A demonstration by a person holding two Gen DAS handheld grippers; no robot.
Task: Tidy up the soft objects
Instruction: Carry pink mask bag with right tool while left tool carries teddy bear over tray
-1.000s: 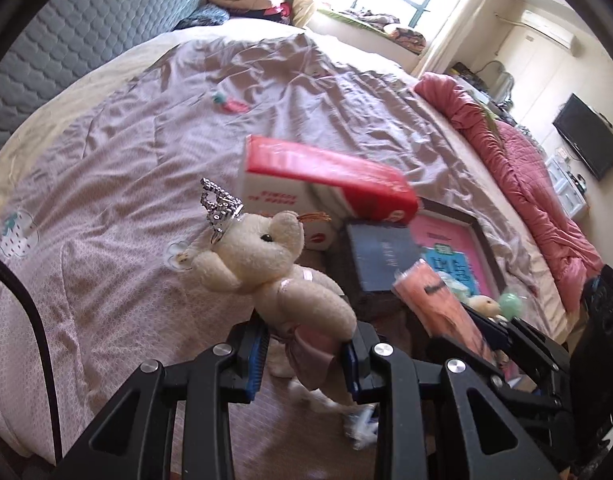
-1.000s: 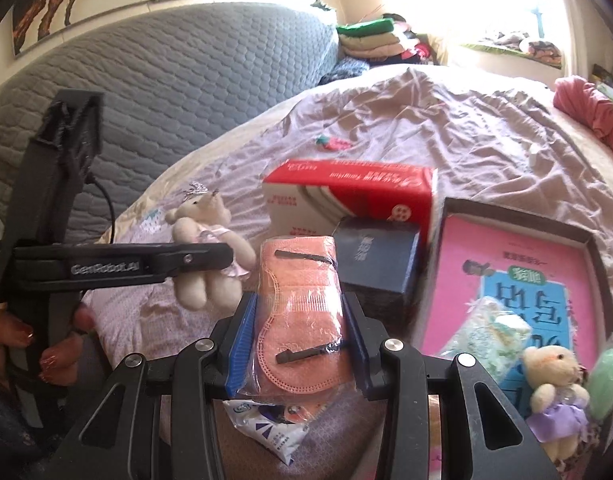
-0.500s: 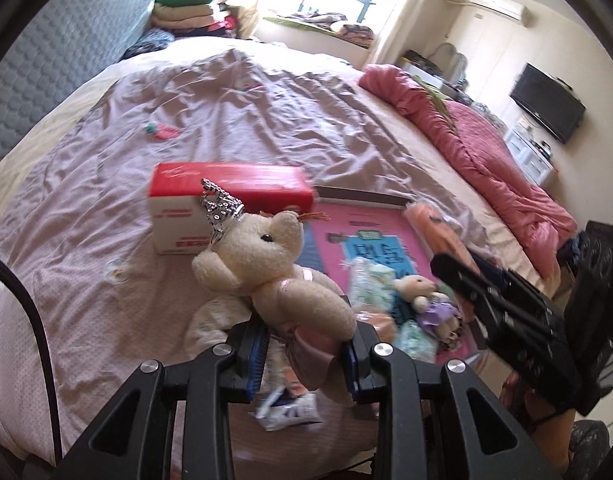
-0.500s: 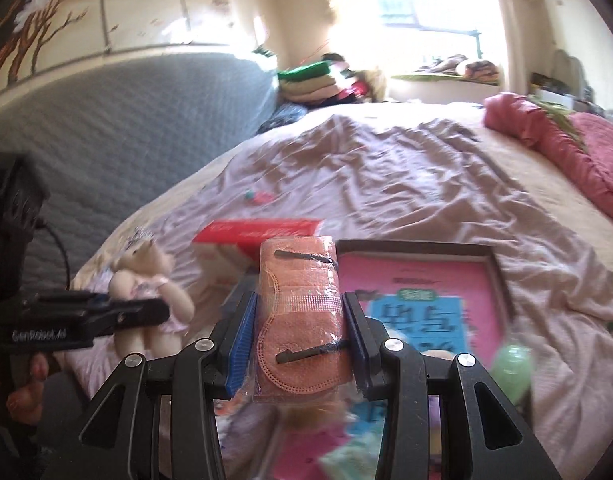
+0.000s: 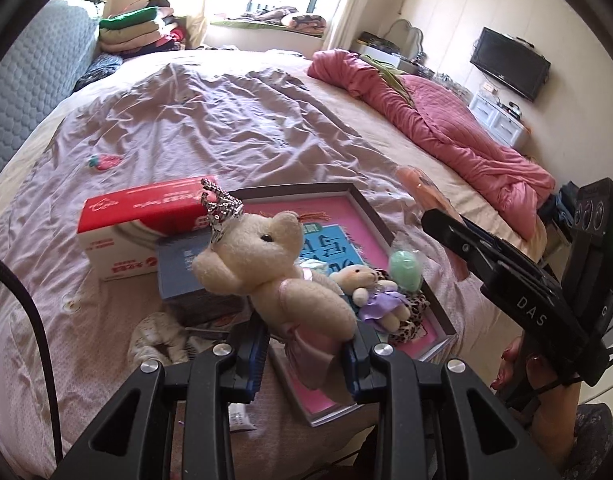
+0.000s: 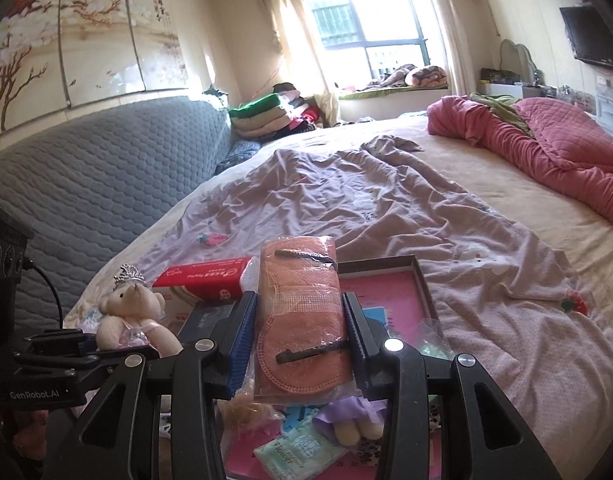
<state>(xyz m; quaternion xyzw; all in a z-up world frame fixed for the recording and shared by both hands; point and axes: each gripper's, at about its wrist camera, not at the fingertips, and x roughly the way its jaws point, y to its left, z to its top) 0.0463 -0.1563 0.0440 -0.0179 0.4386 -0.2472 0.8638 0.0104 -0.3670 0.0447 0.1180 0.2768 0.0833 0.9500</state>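
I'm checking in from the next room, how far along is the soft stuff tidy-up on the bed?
Done: a small purple-dressed bear, a green puff and a tissue pack lie in the pink tray. In hand: the left gripper clamps a crowned bear, the right gripper a bagged orange mask pack. Left: both, plus white cloth.

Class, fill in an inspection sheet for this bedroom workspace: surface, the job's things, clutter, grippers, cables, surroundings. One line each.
Surface: bed with a wrinkled mauve sheet.
Job's things: crowned teddy bear; wrapped orange mask pack; shallow box holding a small purple-dressed bear and a green ball.
Clutter: red tissue box, dark blue book, white cloth.
Grippers: left gripper shut on the crowned teddy bear; right gripper shut on the mask pack.
Cables: black cable at the left edge.
Surroundings: pink quilt, folded clothes, window, television.
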